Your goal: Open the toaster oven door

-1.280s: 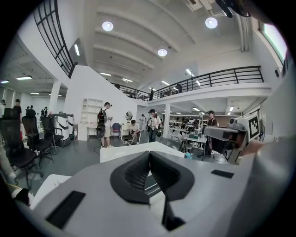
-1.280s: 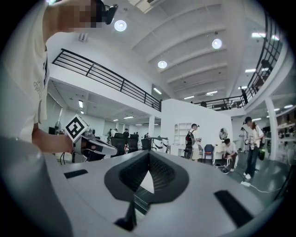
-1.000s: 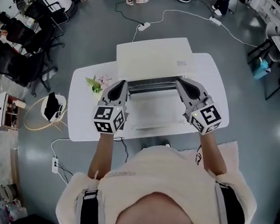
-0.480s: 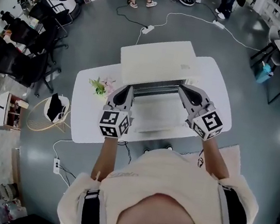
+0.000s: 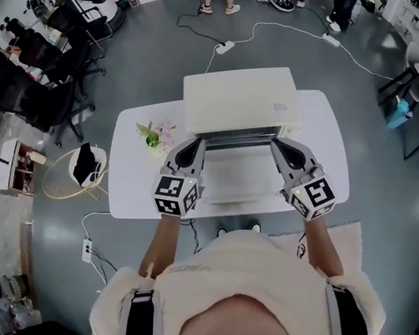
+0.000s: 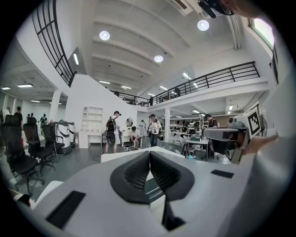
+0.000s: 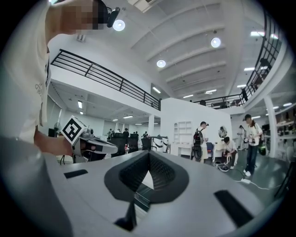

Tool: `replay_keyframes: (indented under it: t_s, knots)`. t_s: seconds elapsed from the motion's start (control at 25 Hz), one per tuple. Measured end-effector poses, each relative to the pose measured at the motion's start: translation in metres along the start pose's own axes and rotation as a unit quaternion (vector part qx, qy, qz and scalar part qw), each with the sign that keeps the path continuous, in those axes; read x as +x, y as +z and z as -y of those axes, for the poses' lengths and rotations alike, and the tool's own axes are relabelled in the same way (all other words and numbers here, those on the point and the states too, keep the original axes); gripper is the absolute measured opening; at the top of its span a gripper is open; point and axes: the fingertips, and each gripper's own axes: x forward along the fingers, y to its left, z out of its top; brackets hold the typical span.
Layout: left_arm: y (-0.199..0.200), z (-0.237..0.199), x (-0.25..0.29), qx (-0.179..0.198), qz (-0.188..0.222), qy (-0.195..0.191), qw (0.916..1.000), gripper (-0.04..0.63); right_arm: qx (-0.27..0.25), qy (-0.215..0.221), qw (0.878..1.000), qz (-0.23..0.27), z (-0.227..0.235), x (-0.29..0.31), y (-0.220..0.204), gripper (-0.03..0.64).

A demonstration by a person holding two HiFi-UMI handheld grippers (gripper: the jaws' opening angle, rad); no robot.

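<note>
Because the cream boxy toaster oven's [image 5: 238, 105] door [image 5: 243, 174] seems fully lowered, left claw [image 5: 196, 144] and right claw [image 5: 278, 144] flank it clenched, empty

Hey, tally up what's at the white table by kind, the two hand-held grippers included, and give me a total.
Toaster oven: 1
Flower bunch: 1
Hand-held grippers: 2, the left hand-held gripper and the right hand-held gripper
Total: 4

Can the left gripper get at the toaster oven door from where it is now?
Probably yes: the left gripper, jaws shut, sits right beside the left edge of the door, which lies folded down in front of the toaster oven, with nothing between them.
</note>
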Motion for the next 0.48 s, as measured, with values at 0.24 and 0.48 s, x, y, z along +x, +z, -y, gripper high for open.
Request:
replay_keyframes:
  t_s: [0.24, 0.48]
  knots:
    - [0.002, 0.006, 0.002, 0.008, -0.003, -0.006, 0.9999, 0.02, 0.007, -0.006, 1.0, 0.003, 0.0, -0.006, -0.002, 0.008]
    - [-0.002, 0.006, -0.002, 0.002, -0.005, -0.001, 1.0, 0.02, 0.017, -0.013, 1.0, 0.003, 0.001, -0.012, -0.008, 0.008]
